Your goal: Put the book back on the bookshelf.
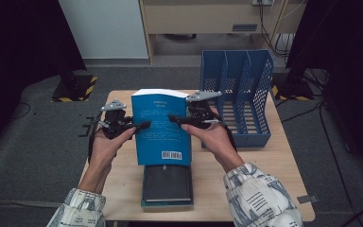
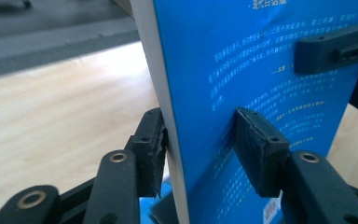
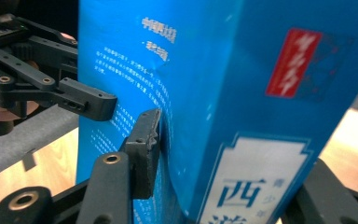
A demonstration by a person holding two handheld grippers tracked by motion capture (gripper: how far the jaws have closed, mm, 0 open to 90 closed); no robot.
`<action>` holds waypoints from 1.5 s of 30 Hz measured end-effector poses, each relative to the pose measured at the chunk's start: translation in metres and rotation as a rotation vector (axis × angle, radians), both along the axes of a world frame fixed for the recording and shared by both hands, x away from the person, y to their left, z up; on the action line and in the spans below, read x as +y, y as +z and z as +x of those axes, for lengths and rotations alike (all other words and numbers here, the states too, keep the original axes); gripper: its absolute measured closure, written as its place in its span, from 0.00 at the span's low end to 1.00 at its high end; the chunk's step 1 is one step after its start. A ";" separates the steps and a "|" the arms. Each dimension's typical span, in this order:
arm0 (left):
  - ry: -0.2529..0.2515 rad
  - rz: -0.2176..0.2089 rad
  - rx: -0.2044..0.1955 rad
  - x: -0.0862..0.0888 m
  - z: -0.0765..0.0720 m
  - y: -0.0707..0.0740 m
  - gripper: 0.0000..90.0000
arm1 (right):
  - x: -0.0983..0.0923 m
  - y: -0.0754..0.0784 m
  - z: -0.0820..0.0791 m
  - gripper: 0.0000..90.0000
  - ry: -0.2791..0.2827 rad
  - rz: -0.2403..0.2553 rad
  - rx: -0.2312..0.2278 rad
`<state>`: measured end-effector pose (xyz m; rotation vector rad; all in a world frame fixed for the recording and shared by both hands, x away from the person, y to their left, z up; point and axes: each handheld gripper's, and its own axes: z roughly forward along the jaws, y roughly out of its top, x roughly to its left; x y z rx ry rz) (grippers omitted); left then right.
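A blue book [image 1: 161, 127] stands upright over the middle of the table, its back cover with a barcode facing me. My left gripper [image 1: 142, 125] clamps its left edge and my right gripper [image 1: 175, 119] clamps its right edge. In the left gripper view the left gripper [image 2: 205, 147] has one pad on each cover of the blue book [image 2: 261, 70], both pressing; the right gripper's jaw [image 2: 335, 46] shows farther up the cover. In the right gripper view the right gripper [image 3: 228, 163] has one pad pressed on the blue book [image 3: 191, 93], with its other jaw behind the spine.
A dark book [image 1: 167, 184] lies flat near the front edge of the wooden table [image 1: 274, 161], right below the held book. A blue slotted file rack [image 1: 236, 94] stands at the back right. Bare tabletop lies to the left and front right.
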<state>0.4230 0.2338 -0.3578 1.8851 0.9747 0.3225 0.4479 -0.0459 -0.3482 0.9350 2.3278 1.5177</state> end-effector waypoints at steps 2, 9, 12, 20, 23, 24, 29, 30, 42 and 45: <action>0.009 0.024 -0.027 -0.001 0.002 0.004 0.60 | 0.002 0.004 0.004 0.60 0.002 -0.008 -0.024; 0.018 0.034 -0.049 -0.002 0.009 0.006 0.61 | 0.003 0.005 0.011 0.61 -0.007 0.004 -0.042; 0.021 0.028 -0.059 -0.002 0.011 0.005 0.61 | 0.002 0.004 0.014 0.61 -0.013 0.012 -0.044; 0.006 0.038 -0.093 0.001 0.000 0.004 0.59 | 0.003 0.005 -0.001 0.62 0.014 -0.002 -0.098; 0.002 0.015 -0.114 0.002 -0.007 0.001 0.57 | 0.002 0.003 -0.012 0.62 0.024 0.007 -0.123; 0.001 0.008 -0.122 0.002 -0.009 0.000 0.57 | 0.002 0.003 -0.012 0.62 0.024 0.007 -0.123; 0.017 -0.005 -0.181 -0.002 -0.019 -0.004 0.47 | 0.000 0.000 -0.028 0.57 0.020 0.018 -0.158; 0.017 -0.015 -0.189 -0.002 -0.020 -0.005 0.46 | 0.000 -0.001 -0.031 0.56 0.024 0.020 -0.163; 0.027 -0.045 -0.214 -0.003 -0.023 -0.008 0.37 | 0.002 -0.003 -0.048 0.47 0.068 0.062 -0.164; 0.025 -0.044 -0.212 -0.003 -0.023 -0.008 0.37 | 0.003 -0.003 -0.050 0.48 0.082 0.051 -0.175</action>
